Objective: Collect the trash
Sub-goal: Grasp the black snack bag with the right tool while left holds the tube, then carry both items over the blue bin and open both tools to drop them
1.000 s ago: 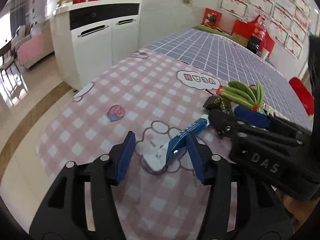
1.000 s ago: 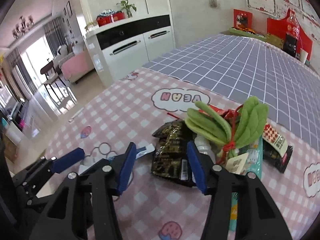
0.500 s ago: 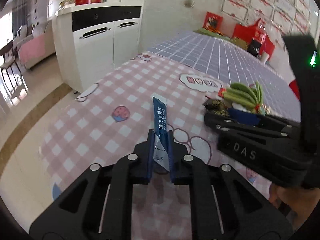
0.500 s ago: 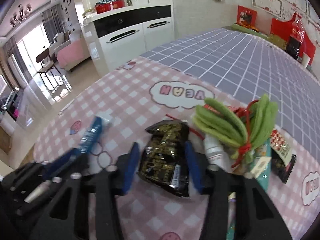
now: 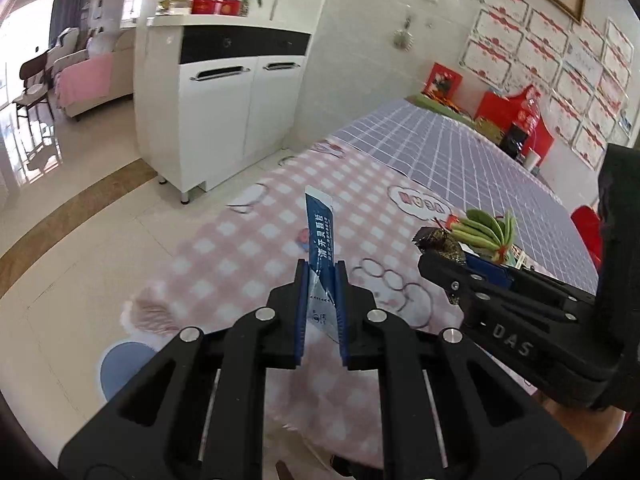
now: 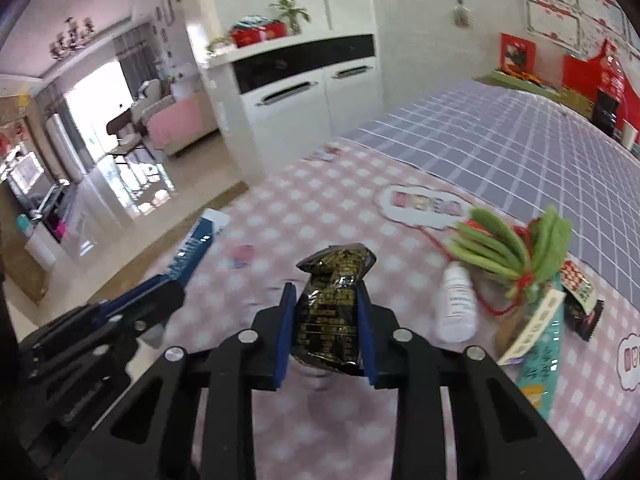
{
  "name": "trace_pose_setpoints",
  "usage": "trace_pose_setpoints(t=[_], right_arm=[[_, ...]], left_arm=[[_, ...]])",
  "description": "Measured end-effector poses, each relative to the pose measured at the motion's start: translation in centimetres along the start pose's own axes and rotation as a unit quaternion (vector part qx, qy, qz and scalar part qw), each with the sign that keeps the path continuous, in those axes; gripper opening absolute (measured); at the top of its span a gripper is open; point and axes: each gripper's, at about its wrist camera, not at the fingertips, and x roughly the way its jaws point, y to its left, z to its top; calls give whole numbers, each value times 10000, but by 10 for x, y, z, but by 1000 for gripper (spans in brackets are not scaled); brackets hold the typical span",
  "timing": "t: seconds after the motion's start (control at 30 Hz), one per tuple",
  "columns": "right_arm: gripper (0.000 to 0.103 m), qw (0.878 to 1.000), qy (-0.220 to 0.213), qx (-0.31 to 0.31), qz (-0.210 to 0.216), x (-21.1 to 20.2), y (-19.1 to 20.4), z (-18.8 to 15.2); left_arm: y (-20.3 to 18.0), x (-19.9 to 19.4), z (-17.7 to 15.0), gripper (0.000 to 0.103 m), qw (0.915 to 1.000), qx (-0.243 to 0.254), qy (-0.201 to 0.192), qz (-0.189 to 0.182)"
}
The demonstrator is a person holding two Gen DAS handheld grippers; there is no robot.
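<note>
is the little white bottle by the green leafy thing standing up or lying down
Lying down. The white bottle rests on its side on the pink checked tablecloth, beside the green leafy bundle.

Readable text: "DAS" in raised letters on the black body of the right claw (image 5: 464, 268), seen from the left wrist view. The blue sachet (image 5: 320, 240) carries a column of white characters, too small to make out. The black wrapper (image 6: 332, 312) bears gold print, illegible. Wall certificates (image 5: 520, 36) are unreadable.
</note>
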Motion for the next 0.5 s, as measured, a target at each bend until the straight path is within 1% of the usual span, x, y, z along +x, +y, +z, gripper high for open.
trace_pose_setpoints(t=[0.17, 0.23, 0.4, 0.5], right_arm=[[29, 9984, -116, -244, 501, -15, 49, 1], [29, 9965, -103, -343, 750, -16, 72, 0], [29, 9900, 59, -683, 1234, -7, 137, -6], [29, 9850, 185, -844, 1493, 3, 175, -10]], left_arm=[[34, -31, -4, 13, 9993, -234, -166, 236], [55, -45, -7, 13, 9984, -378, -202, 366], [109, -76, -17, 13, 9938, -794, -260, 739], [139, -89, -22, 13, 9893, -1013, -254, 1018]])
